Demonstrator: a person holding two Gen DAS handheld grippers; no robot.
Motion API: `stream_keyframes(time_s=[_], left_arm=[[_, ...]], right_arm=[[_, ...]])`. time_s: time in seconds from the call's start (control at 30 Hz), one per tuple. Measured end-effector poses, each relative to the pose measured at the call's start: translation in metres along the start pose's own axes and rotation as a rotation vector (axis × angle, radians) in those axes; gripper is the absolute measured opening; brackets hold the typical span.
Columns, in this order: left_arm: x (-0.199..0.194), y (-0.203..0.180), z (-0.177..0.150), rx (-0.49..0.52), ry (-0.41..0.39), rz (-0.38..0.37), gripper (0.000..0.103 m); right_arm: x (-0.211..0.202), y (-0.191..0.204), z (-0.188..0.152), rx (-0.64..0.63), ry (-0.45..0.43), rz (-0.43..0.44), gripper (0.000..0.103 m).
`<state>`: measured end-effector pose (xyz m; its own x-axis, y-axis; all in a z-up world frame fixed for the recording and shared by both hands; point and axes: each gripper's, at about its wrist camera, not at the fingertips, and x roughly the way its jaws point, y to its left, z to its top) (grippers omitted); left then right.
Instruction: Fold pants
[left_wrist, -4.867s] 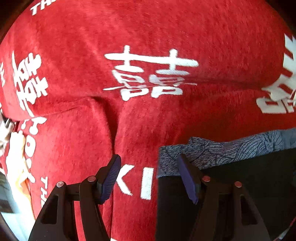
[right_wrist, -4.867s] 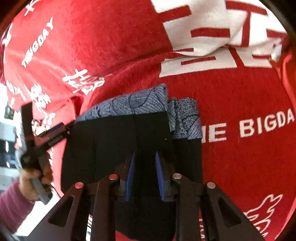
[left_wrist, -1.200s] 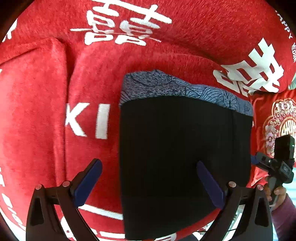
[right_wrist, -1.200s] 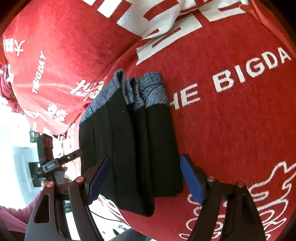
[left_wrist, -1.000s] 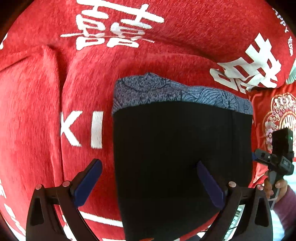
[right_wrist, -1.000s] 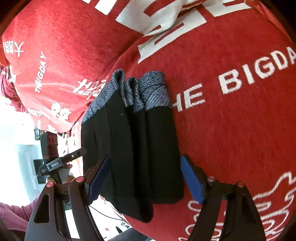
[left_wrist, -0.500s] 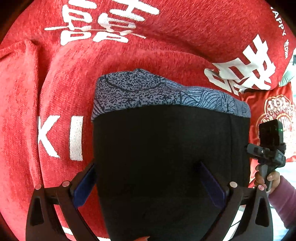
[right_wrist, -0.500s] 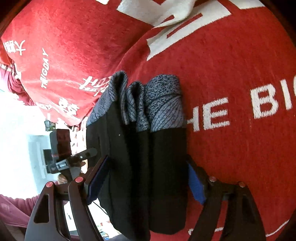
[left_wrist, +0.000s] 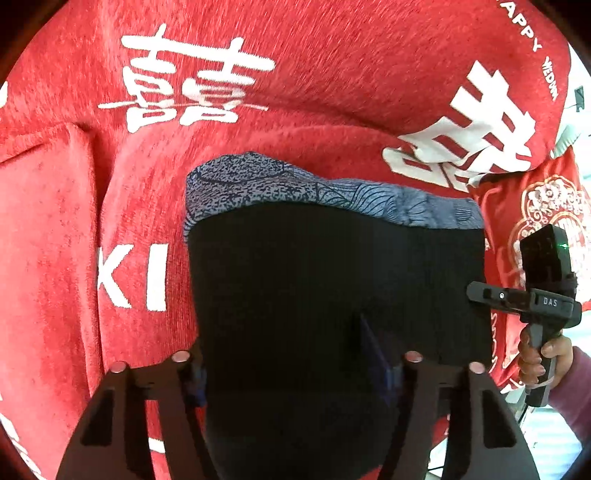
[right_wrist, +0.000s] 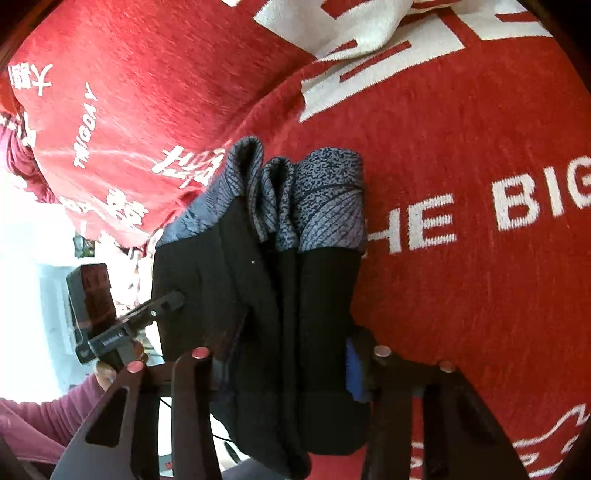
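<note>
The folded black pants (left_wrist: 332, 288) with a grey-blue patterned waistband (left_wrist: 295, 188) lie as a thick stack on the red sofa cover. My left gripper (left_wrist: 291, 369) is closed around the stack's near end, its fingers pressing into the fabric. In the right wrist view the same stack (right_wrist: 280, 302) shows several folded layers, waistband (right_wrist: 325, 199) at the far end. My right gripper (right_wrist: 284, 365) is closed around the stack's near end from the side. Each gripper shows in the other's view, the right one (left_wrist: 532, 295) and the left one (right_wrist: 122, 328).
The red cover (left_wrist: 332, 44) with white characters and letters spreads over the seat and backrest (right_wrist: 480, 147). A red embroidered cushion (left_wrist: 543, 206) lies at the right. A bright floor area (right_wrist: 44, 295) shows past the sofa's edge.
Both grippers moved forward onto the folded pants and narrowed from wide open until their fingers pressed against the stack's sides. The pants stack stayed in place.
</note>
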<state>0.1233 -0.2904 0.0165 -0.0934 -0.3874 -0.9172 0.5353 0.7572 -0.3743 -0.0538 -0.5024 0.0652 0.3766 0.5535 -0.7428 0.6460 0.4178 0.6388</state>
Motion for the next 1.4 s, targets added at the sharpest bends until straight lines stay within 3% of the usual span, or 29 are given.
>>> stream_keyframes(time_s=[0.3, 0.5, 0.73, 0.8, 0.87, 0.93, 1.1, 1.2, 1.23, 1.3, 1.37, 1.4], left_arm=[[-0.042, -0.008, -0.029, 0.004, -0.002, -0.018, 0.059], [-0.07, -0.003, -0.059, 0.005, 0.014, -0.005, 0.059], [-0.055, 0.018, -0.085, 0.004, 0.039, 0.067, 0.06], [-0.042, 0.03, -0.09, 0.004, 0.034, 0.105, 0.067], [-0.038, 0.037, -0.092, 0.012, -0.007, 0.132, 0.089], [-0.034, 0.042, -0.092, 0.017, -0.018, 0.149, 0.101], [-0.03, 0.048, -0.092, -0.013, -0.011, 0.15, 0.103], [-0.038, 0.042, -0.09, -0.021, 0.003, 0.201, 0.103], [-0.044, 0.039, -0.089, -0.02, -0.01, 0.229, 0.103], [-0.059, 0.032, -0.085, -0.007, -0.047, 0.227, 0.103], [-0.069, 0.025, -0.08, 0.013, -0.078, 0.214, 0.103], [-0.071, 0.021, -0.077, 0.025, -0.089, 0.212, 0.103]], right_arm=[[-0.023, 0.022, -0.021, 0.026, -0.003, 0.081, 0.04], [-0.027, 0.037, -0.057, 0.06, 0.005, 0.13, 0.04], [-0.006, 0.031, -0.085, 0.099, 0.035, 0.112, 0.04], [0.006, 0.031, -0.085, 0.068, 0.053, 0.061, 0.04], [0.013, 0.026, -0.085, 0.051, 0.048, 0.019, 0.043], [0.016, 0.018, -0.083, 0.051, 0.045, 0.001, 0.052], [0.02, 0.011, -0.084, 0.045, 0.042, -0.046, 0.061], [0.009, 0.024, -0.087, 0.026, 0.017, -0.158, 0.063], [0.004, 0.03, -0.088, 0.01, 0.006, -0.196, 0.063], [-0.008, 0.046, -0.088, -0.044, -0.03, -0.254, 0.046], [-0.017, 0.061, -0.086, -0.085, -0.059, -0.282, 0.022], [-0.022, 0.069, -0.082, -0.099, -0.08, -0.274, 0.017]])
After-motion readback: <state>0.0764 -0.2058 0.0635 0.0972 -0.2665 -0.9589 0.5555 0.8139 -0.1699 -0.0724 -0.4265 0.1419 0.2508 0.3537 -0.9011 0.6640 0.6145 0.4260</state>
